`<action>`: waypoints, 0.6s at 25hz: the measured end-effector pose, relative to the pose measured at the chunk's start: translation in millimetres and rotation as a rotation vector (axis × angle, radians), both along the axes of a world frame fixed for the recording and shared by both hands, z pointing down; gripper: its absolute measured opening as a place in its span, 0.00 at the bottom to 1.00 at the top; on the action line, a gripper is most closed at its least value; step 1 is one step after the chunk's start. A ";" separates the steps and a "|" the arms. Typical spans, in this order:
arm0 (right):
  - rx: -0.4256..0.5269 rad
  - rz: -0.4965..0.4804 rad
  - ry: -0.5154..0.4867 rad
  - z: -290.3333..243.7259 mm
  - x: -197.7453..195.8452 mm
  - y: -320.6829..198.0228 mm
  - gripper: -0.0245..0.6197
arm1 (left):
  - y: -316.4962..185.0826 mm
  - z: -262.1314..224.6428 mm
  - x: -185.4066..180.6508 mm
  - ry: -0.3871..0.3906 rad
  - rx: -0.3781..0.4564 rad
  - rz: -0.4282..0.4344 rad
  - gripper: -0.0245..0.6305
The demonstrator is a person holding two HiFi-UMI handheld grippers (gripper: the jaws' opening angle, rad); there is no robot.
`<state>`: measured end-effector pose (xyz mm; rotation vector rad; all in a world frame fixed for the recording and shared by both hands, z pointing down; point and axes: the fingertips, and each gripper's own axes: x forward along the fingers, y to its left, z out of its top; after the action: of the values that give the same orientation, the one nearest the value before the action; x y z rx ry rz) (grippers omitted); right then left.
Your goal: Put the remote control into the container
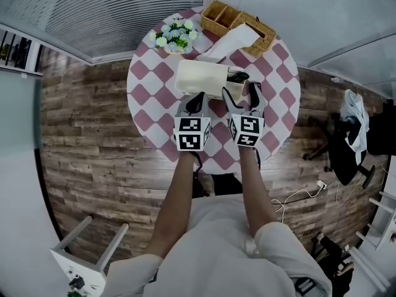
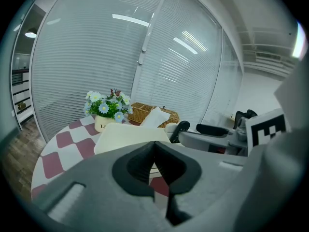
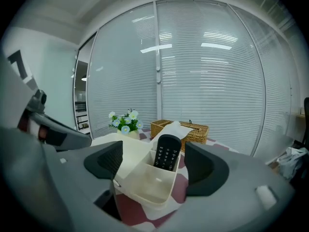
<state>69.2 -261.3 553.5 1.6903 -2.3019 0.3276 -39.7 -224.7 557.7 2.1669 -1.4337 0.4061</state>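
Partly, the remote control (image 3: 167,151) shows (container (image 3: 147,193) hides its lower end).

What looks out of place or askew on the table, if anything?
Nothing looks spilled or damaged. Only the remote control sits askew: it stands on end in one compartment of the container, leaning, with its top poking above the rim. The right gripper is open, its jaws clear of both.

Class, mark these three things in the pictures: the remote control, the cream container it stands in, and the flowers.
remote control (image 3: 167,152), right gripper view, on its keypad.
cream container (image 3: 150,193), right gripper view, on its front wall.
flowers (image 2: 106,104), left gripper view, on the blossoms.
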 end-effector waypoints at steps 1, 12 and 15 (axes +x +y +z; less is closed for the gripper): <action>-0.006 -0.001 -0.004 -0.9 2.8 4.1 0.62 | 0.1 -1.3 0.6 0.002 0.003 -0.002 0.04; -0.091 -0.016 -0.013 4.6 33.2 40.1 0.04 | 5.8 -4.5 20.5 -0.030 0.020 0.069 0.04; -0.124 -0.042 -0.004 9.1 38.4 47.7 0.04 | 7.1 -2.4 19.3 -0.047 0.018 0.075 0.04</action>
<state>107.6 -213.6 562.6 1.5816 -2.2661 0.4551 -20.3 -217.6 555.3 2.2447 -1.3892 0.4760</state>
